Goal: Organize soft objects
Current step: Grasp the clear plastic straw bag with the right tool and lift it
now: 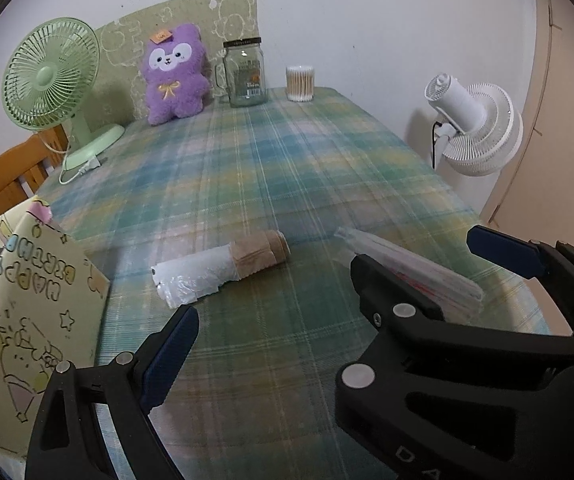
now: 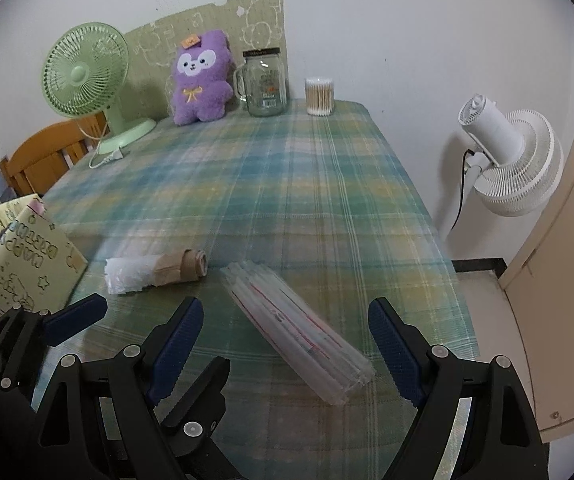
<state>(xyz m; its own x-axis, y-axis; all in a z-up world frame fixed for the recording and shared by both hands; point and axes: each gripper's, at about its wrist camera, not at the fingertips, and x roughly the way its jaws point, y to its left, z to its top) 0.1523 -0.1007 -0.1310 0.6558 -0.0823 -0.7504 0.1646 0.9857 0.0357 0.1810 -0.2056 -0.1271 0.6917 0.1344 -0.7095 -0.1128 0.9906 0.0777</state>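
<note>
Pointing down at a plaid tablecloth [image 2: 287,184], both grippers hang above the near end of the table with their jaws spread wide and nothing between the pads. The right gripper [image 2: 287,340] brackets a clear flat packet with red print [image 2: 299,332] without touching it — the packet's long axis runs diagonally, far end toward the upper left, near end toward the lower right. The right wrist view alone shows this bracketing, and also the left gripper [image 2: 75,316] just beside at the left edge. The left wrist view shows the left gripper [image 1: 271,336] from behind, only its left blue pad [image 1: 171,356] seen, and the right gripper [image 1: 419,264] crossing in from the right, partly covering the packet [image 1: 407,264].

A rolled tan cloth half inside a white plastic bag [image 1: 223,270] lies near the packet, apart from it; its axis runs left to right, bag end left.

At the far edge sits a purple plush bear [image 2: 201,80], between a green desk fan [image 2: 87,80] and a glass mug jar [image 2: 265,84].
</note>
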